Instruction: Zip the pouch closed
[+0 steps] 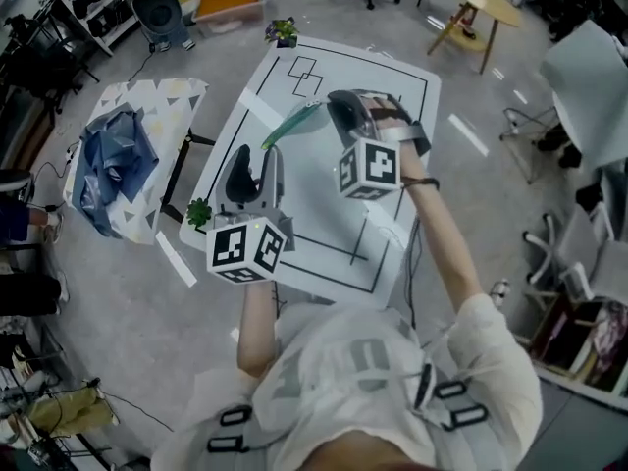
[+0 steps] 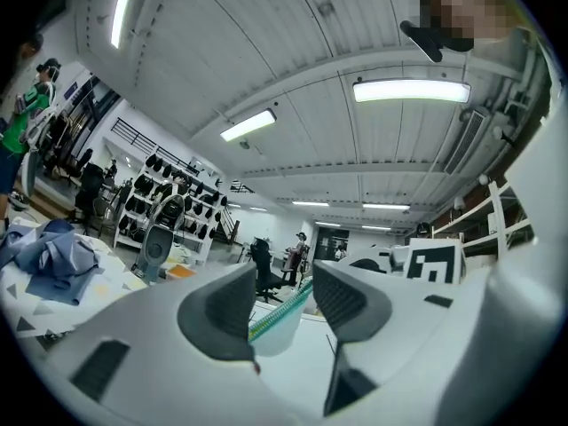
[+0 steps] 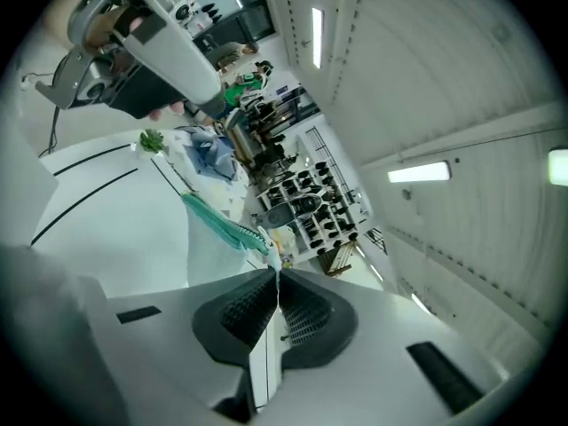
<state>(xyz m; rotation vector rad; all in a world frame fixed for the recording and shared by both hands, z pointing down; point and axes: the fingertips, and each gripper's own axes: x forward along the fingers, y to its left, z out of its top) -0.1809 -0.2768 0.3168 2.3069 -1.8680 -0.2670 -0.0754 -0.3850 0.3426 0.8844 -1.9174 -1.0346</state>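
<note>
The right gripper (image 3: 277, 275) is clamped on the zip end of the pouch (image 1: 292, 124), above the table (image 1: 402, 86); the left gripper (image 2: 284, 284) (jaws apart around the other end) should pinch before any pull

Translucent pouch (image 1: 292, 123), teal zip edge, hanging aloft, tilted.
</note>
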